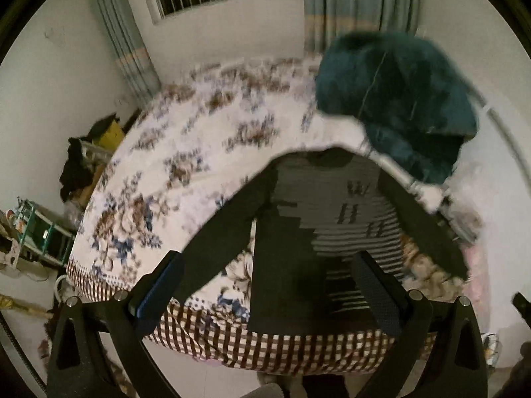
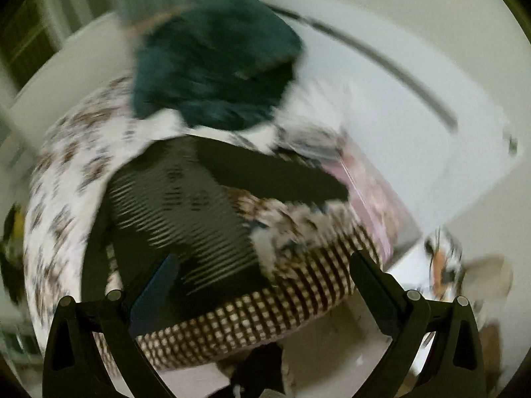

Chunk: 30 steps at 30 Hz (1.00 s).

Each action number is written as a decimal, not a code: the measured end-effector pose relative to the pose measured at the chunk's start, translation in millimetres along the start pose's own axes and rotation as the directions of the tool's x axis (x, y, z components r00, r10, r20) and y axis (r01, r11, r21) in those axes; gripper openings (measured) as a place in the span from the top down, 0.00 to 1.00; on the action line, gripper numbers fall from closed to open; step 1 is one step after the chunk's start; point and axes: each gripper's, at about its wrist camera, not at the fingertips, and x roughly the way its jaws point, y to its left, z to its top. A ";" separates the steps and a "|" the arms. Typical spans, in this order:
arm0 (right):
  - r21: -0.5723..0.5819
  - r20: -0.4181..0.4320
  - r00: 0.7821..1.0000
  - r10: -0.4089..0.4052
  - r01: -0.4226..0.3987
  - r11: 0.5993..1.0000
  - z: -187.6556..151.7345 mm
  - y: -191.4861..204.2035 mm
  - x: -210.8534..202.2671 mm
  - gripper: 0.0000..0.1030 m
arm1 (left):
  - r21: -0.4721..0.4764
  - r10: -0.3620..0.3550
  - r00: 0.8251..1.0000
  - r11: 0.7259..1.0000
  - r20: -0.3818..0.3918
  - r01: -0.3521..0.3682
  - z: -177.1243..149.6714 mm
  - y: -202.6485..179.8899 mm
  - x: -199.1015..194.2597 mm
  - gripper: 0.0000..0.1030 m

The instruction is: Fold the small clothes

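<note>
The striped long-sleeved shirt (image 1: pixel 335 205) lies spread flat on the bed (image 1: pixel 199 126) just ahead of the left claw (image 1: pixel 265 295), whose fingers gape with nothing between them; the right claw (image 2: pixel 262 292) hangs equally agape over the shirt's hem side. Judging by this, the fold has not begun. Next, each claw probably needs to drop and pinch a sleeve or hem edge.
</note>
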 end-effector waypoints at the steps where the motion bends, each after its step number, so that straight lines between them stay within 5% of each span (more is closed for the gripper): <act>1: 0.059 -0.024 1.000 -0.003 0.004 0.998 3.5 -19.1 27.9 0.00 | 0.006 0.011 0.999 1.000 -0.030 -0.011 0.1 -9.5 22.8 0.00; 5: 0.285 -0.105 0.994 0.036 -0.005 0.958 20.5 -92.8 150.2 0.00 | 0.038 0.095 0.986 0.995 -0.134 -0.091 -2.9 -49.6 120.6 0.00; 14: 0.629 -0.150 0.987 0.057 0.051 0.776 62.8 -199.9 417.5 0.10 | 0.101 0.207 0.920 0.978 -0.333 -0.184 -16.3 -105.4 304.2 0.00; 20: 0.725 -0.140 0.989 0.052 0.067 0.686 71.4 -210.0 499.3 0.37 | 0.031 0.203 0.887 0.977 -0.415 -0.209 -23.8 -118.1 381.3 0.00; 24: 0.700 -0.073 0.995 -0.070 0.100 0.707 83.0 -191.9 499.4 0.89 | 0.002 0.174 0.888 0.982 -0.427 -0.191 -27.4 -125.3 406.5 0.00; 30: 0.540 0.034 0.984 -0.173 0.127 0.832 109.6 -135.8 466.3 0.91 | -0.015 0.137 0.914 0.988 -0.383 -0.154 -27.4 -119.9 421.0 0.00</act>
